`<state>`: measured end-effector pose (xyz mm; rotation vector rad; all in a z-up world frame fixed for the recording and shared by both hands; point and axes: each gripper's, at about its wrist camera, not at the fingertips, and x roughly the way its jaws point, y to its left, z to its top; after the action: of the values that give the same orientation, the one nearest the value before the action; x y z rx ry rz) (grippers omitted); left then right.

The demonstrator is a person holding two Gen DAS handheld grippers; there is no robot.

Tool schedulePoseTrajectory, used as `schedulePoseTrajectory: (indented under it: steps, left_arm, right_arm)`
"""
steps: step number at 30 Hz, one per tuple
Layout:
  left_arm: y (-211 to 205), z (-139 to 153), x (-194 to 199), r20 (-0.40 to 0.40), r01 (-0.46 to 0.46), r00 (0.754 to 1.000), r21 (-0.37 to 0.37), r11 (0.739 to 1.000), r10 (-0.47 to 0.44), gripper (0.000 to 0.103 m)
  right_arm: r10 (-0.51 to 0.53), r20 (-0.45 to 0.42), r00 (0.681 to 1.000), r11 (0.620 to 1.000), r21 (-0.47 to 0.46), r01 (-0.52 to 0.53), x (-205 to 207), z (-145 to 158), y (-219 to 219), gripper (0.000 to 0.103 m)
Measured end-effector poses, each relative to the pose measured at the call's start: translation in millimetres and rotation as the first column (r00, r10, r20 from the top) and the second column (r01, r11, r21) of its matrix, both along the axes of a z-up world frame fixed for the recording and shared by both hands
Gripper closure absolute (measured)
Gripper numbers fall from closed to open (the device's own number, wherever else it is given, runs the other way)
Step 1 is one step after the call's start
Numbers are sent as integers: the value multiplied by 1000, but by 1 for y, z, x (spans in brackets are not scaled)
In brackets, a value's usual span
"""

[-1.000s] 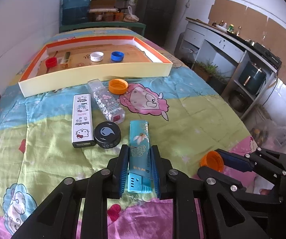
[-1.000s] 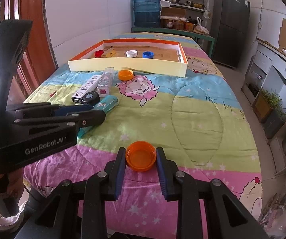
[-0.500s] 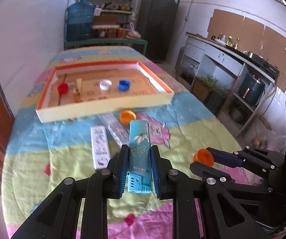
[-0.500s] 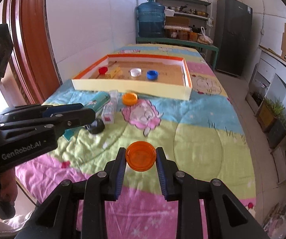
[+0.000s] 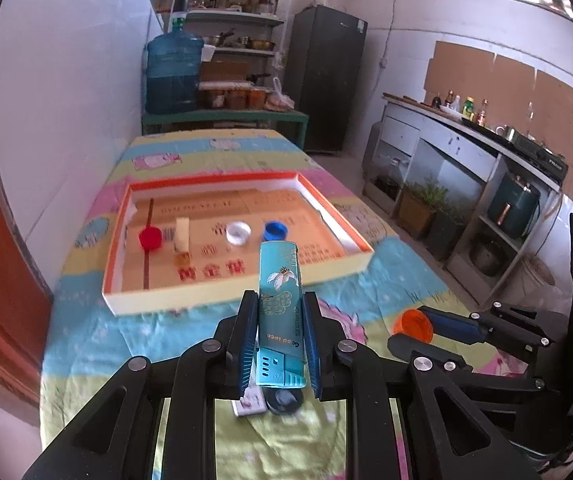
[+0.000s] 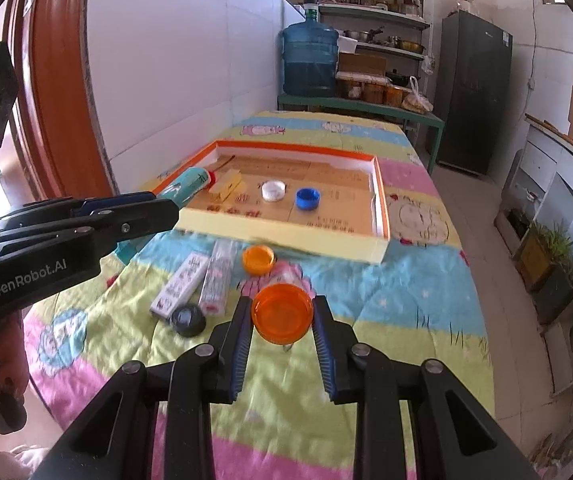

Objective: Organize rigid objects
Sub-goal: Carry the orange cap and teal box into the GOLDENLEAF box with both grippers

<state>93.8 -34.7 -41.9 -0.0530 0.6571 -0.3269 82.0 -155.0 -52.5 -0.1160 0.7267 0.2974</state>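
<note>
- A blue water jug (image 5: 174, 74) stands on a green table (image 5: 226, 117) against the far wall
- Wall shelves (image 5: 234, 12) above it carry pots and jars
- A dark refrigerator (image 5: 326, 80) stands to the right of the shelves
- A kitchen counter (image 5: 466, 140) with bottles runs along the right wall
- Potted plants (image 5: 422, 200) sit below the counter

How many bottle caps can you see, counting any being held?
5. A red cap, white cap and blue cap lie in the tray. One orange cap sits on the blanket; another is in the right hand-held gripper. Others may be hidden.
</note>
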Motion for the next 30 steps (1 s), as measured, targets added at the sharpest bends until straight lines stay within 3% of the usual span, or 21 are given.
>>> schedulePoseTrajectory:
  steps: [18,30]
  left_arm:
    - [14,16,87,-1,-60,998,-12,998,60,81]
    - [12,1,140,-34,-91,995,35,995,92,81]
  right_arm:
    - [-28,34,999,1000,-2,28,80,21,-9,73]
    - [-41,27,999,999,15,40,128,22,-17,73]
